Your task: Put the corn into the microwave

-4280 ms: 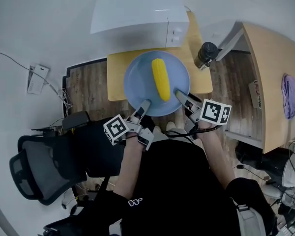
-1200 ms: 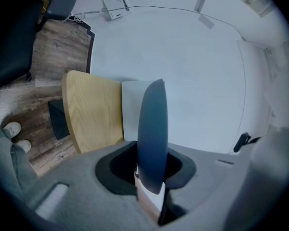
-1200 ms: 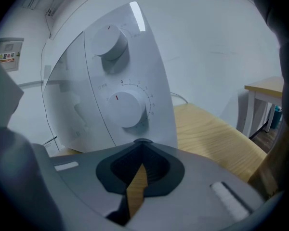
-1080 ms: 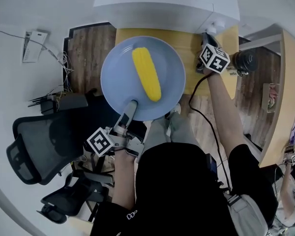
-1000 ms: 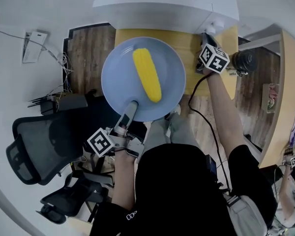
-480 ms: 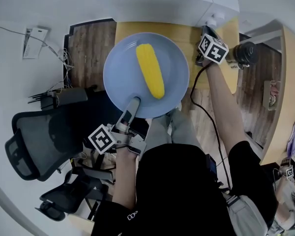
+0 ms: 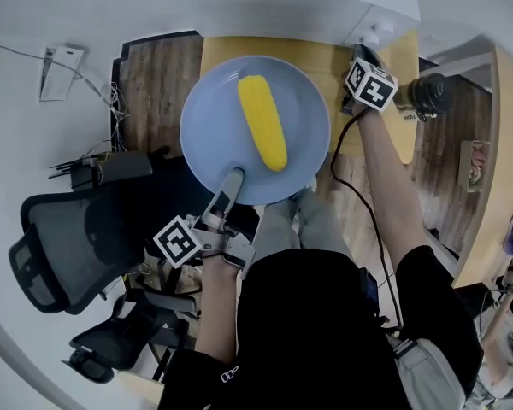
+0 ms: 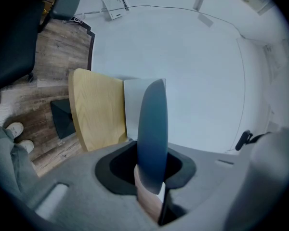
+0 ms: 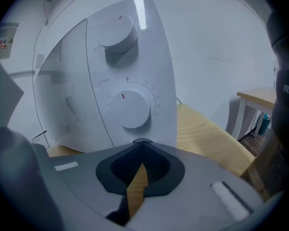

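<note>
Lettering: white capitals "FREE" show on the dark bottle (image 9: 285, 66) at the right edge of the right gripper view, cut off by the frame. A "0" heads the scale around the lower dial (image 9: 130, 109) of the microwave (image 9: 111, 81), and the dial's pointer mark is red. Finer print beside the dial and a wall notice are too small to read.

Corn (image 7: 262, 133) lies lengthwise near the middle of the blue plate (image 7: 209, 135), which is held in front of the microwave, over the near side of the table (image 7: 342, 62).

Left gripper (image 7: 232, 180) clamps the plate's near rim, seen edge-on between its jaws in the left gripper view. The cob lies just beyond its tips, not touching them.

Right gripper (image 7: 360, 53), jaws together and empty, points at the microwave's control panel. The corn is well to its left, across the plate.
</note>
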Motion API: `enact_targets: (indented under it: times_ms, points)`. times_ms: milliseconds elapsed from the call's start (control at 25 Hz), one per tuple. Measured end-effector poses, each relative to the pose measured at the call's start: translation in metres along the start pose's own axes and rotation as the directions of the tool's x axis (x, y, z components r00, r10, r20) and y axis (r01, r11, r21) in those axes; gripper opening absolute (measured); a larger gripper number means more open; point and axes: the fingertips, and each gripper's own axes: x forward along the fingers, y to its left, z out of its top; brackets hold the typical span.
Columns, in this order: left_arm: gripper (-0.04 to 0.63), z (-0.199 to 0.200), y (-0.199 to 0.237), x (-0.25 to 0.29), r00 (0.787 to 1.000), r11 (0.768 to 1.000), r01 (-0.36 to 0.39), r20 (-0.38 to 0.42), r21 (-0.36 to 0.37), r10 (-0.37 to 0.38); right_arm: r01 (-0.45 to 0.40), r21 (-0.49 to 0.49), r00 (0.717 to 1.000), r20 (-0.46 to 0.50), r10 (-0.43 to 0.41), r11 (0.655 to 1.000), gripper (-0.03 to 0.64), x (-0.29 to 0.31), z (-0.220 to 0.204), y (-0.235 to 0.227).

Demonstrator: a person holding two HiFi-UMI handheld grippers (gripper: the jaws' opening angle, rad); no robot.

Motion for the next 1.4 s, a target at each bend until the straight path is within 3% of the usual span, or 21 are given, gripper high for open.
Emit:
enact_targets:
  times_ms: [440,600,1000,1240,1400]
  points:
    - [0.094,0.014,-0.001,0.023,1.0,1.0,0.025,-0.008,-0.014,-0.025,0.068,0.003,0.997,0.048,-0.068,0.998,0.003,0.005,-0.002,-0.003]
    - [0.094,0.018,0.001,0.019,1.0,1.0,0.012,-0.006,-0.009,-0.012,0.109,0.079,0.993,0.029,-0.112,0.991,0.0,0.007,-0.002,-0.006]
    - [0.094,0.025,0.004,-0.008,1.0,1.0,0.009,0.013,-0.014,-0.009,-0.003,0.105,0.999,-0.039,0.007,0.994,0.002,0.003,-0.008,-0.004]
    - [0.094,0.027,0.002,-0.01,1.0,1.0,0.019,0.003,-0.005,-0.019,-0.063,-0.021,0.998,-0.016,0.063,0.998,0.035,-0.021,-0.005,0.001]
    - [0.094,0.025,0.002,-0.009,1.0,1.0,0.023,-0.01,0.003,-0.023,-0.137,-0.143,0.99,0.004,0.139,0.98,0.08,-0.046,0.001,0.02]
